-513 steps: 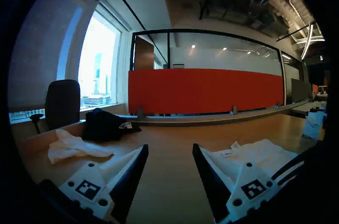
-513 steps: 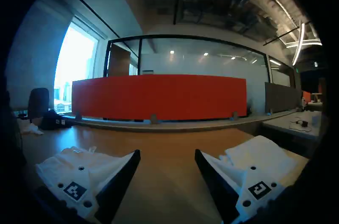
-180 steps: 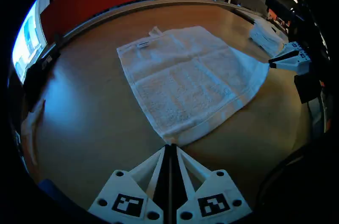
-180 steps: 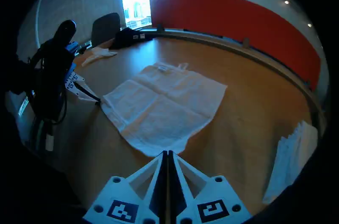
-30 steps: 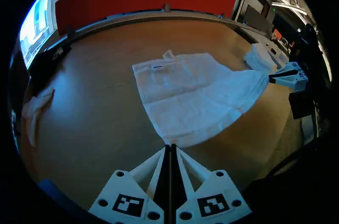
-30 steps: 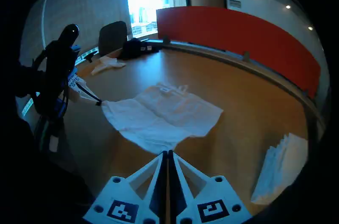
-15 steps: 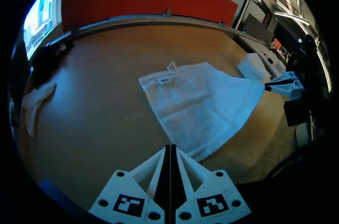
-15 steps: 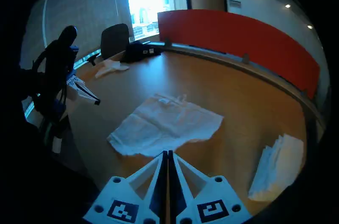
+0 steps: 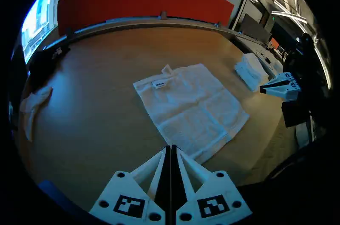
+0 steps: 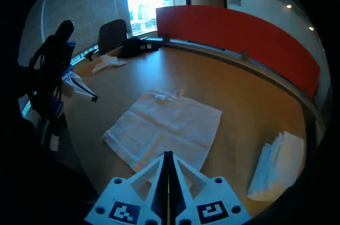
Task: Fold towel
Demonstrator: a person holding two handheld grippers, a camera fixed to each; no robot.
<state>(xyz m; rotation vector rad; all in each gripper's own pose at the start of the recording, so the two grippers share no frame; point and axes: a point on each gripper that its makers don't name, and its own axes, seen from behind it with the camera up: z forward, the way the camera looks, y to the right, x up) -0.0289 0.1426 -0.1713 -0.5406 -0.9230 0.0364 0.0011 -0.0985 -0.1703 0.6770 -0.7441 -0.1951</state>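
Since the surface point(image 9: 93, 110) ends not far in front of the towel's near hem, a careless drag towards the person could pull cloth over that edge. The towel point(image 9: 191, 106) lies spread flat in the middle of the surface, one corner pointing at each gripper, so the fold looks not yet made. If the two corners are lifted unevenly, the fold will likely come out skewed. A flat hem also gives little to pinch, and fingers that come in too low may only push it into wrinkles. The stack of folded towels point(image 9: 250, 69) sits near the right side, where a wide swing could knock it. The left gripper point(image 9: 171, 152) has its fingers pressed together on nothing, its tips just short of the near corner. The right gripper point(image 10: 168, 157) is likewise closed and empty, and the left gripper view shows it apart from the cloth. Both must spread before any pinch. In the right gripper view its own fingers cover part of the near hem. The dark heap at the far corner is too dim to identify. The towel's small tag point(image 9: 159, 84) is too small to make out.
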